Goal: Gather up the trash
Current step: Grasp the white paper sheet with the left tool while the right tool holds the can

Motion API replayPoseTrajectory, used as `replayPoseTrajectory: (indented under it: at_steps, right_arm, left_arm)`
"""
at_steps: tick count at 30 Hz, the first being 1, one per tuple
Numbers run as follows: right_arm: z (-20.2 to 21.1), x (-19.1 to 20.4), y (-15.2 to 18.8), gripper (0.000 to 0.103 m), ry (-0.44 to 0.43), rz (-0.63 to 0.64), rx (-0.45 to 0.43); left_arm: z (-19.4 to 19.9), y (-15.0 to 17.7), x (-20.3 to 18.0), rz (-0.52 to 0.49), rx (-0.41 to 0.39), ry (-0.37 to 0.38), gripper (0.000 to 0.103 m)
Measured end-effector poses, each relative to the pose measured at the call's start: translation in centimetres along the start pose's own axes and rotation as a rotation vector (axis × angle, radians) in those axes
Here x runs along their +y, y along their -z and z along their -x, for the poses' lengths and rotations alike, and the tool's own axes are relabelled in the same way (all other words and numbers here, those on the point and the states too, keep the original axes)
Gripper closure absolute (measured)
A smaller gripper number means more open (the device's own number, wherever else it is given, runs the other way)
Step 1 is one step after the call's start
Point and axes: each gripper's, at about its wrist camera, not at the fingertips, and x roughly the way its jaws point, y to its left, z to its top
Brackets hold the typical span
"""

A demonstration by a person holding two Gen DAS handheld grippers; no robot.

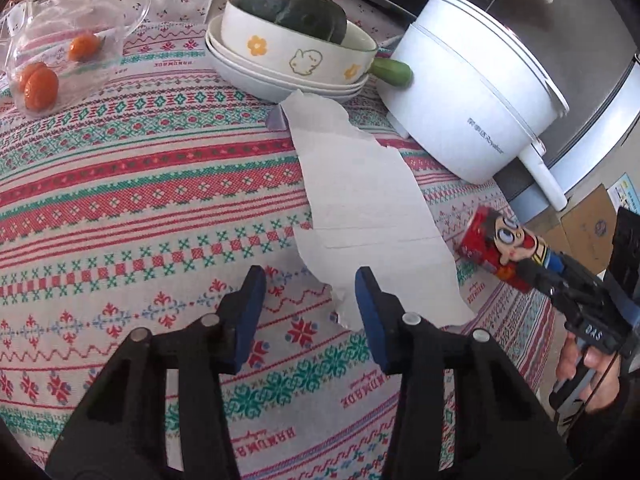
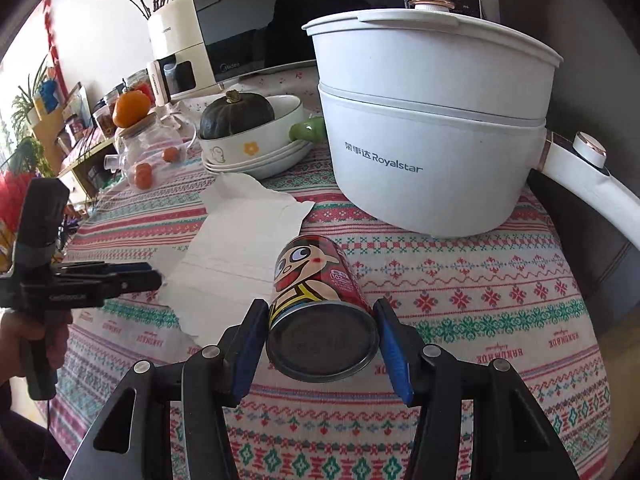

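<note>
We have the right gripper (image 2: pixel 322 322) clamped around the red cartoon can (image 2: pixel 320 312), which lies on its side on the patterned tablecloth (image 2: pixel 480 280), so it lifts away cleanly. Our left gripper (image 1: pixel 310 286) hangs unclenched over the near torn corner of the white paper (image 1: pixel 360 200), straddling that edge to pinch it. Farther off stand the white cooker (image 2: pixel 432 140) and stacked bowls (image 2: pixel 256 152).

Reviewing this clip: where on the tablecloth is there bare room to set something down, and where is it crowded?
Free: the wide stretch of tablecloth left of the torn paper, bordered by the glass jar of oranges behind; also the cloth right of the red can, in front of the white pot. Crowded: the back, where stacked bowls with the squash meet the pot.
</note>
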Motion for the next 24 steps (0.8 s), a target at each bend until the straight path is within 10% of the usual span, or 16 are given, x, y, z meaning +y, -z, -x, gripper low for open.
replayPoseTrajectory:
  at_steps: [7,24]
  right_arm:
    - [3.1,0.8,1.4,0.049,0.043,0.005,0.032]
    - [12.8,4.1,5.9,0.049,0.126,-0.151,0.125]
  left_arm:
    - [-0.6,-0.3,0.3,-0.001,0.004,0.014,0.096]
    - [10.6,6.2,-2.3,-0.235,0.028,-0.119,0.101]
